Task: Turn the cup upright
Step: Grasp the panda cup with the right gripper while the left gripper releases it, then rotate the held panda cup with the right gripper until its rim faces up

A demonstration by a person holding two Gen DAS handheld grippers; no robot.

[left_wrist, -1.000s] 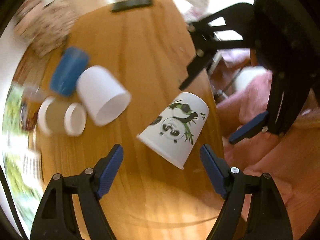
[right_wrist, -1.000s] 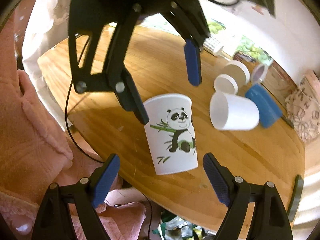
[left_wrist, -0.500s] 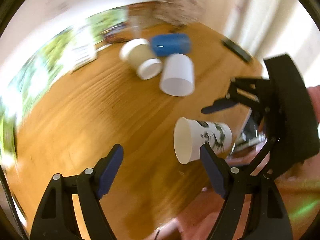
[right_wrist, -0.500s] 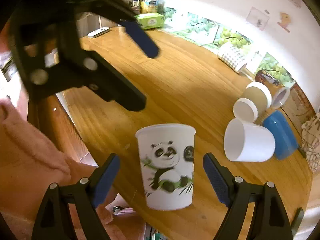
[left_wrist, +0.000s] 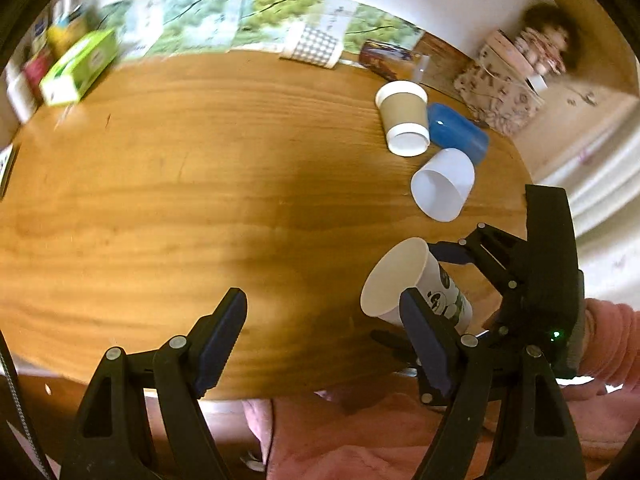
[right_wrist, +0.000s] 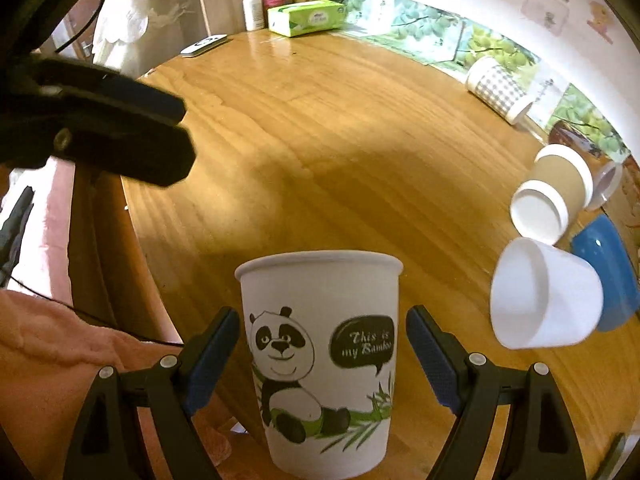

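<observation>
Wooden table (right_wrist: 320, 128), near edge. Panda cup (right_wrist: 320, 344) standing mouth-up, long axis vertical, squarely between the spread fingers of the right gripper (right_wrist: 322, 356), not visibly pinched. Left gripper (left_wrist: 320, 340) off to the side, jaws apart, empty, farther away.

Glossy wooden table (right_wrist: 360, 128), matt paper panda cup (right_wrist: 320, 360)

Both wrist views look across the wooden table (left_wrist: 200, 168), sharing the panda cup (right_wrist: 320, 360) up close.
</observation>
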